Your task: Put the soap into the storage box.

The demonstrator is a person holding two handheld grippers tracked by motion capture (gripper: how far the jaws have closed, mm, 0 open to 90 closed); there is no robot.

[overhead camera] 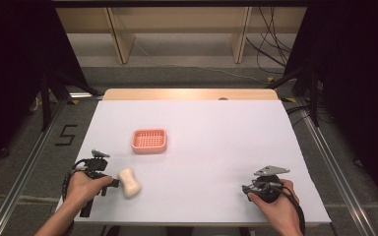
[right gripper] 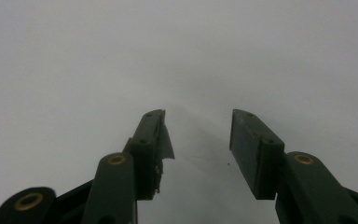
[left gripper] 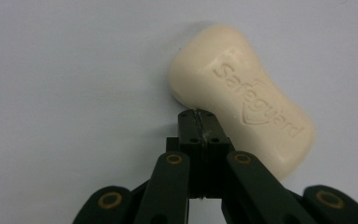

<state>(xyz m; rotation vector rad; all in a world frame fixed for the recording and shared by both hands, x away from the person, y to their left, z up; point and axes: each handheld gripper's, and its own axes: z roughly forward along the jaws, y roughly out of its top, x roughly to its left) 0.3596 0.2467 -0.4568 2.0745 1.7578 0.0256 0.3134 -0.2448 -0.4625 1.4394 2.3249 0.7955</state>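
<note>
Near the table's (overhead camera: pixel 197 105) front-left edge lies the soap (overhead camera: pixel 129 182).

- Left hand-held gripper (left gripper: pixel 196 114): matte black linkage arms, brass-coloured pivot bushings, small screws in the jaw blocks.
- Right hand-held gripper (right gripper: pixel 196 122): same black build; frayed pad lining on one jaw.
- Grey three-cornered plate (overhead camera: pixel 271 170) on top; black cable (overhead camera: pixel 69 181) trailing behind.

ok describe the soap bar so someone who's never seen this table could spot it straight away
On the white table, look to the near left corner, just ahead of the left gripper, whose shut jaws sit at its edge. The soap bar lies there: cream, waisted, with a brand name stamped on top. The pink slotted soap dish farther back is its sole neighbour.
</note>
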